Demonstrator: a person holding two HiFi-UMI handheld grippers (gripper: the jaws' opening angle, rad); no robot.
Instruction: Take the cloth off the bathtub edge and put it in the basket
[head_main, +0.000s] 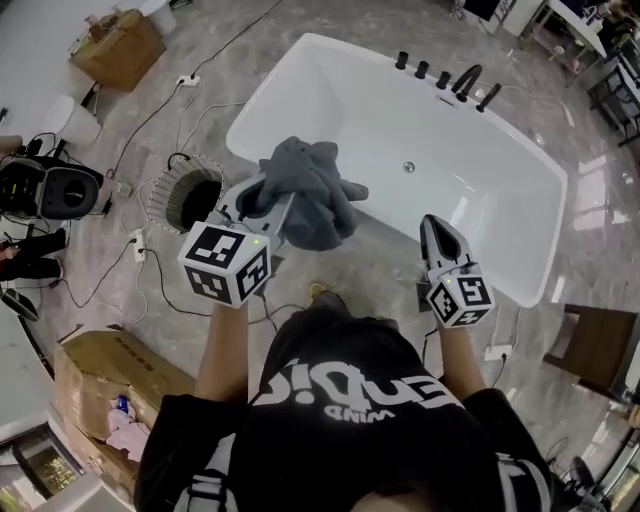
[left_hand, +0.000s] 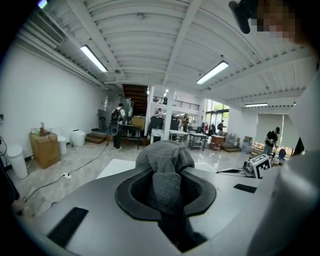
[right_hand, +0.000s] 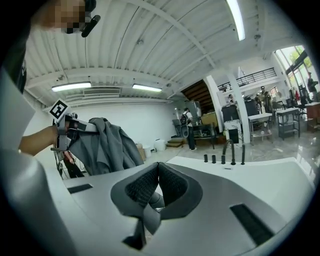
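My left gripper (head_main: 262, 196) is shut on a grey cloth (head_main: 315, 190) and holds it in the air above the near rim of the white bathtub (head_main: 300, 62). In the left gripper view the cloth (left_hand: 165, 165) bulges out between the two pads of the left gripper (left_hand: 166, 175) and hides their tips. The wire basket (head_main: 160, 198) stands on the floor just left of the left gripper. My right gripper (head_main: 432, 226) hovers over the tub's near edge, shut with nothing in it. Its pads (right_hand: 170, 182) meet at the tips of the right gripper (right_hand: 157, 167). From there the hanging cloth (right_hand: 107, 145) shows at the left.
Black taps (head_main: 465, 80) sit on the tub's far rim. Cables and a power strip (head_main: 140, 245) lie on the floor near the basket. Cardboard boxes (head_main: 120, 45) (head_main: 105, 375) stand at the far left and near left. A brown chair (head_main: 598, 345) is at the right.
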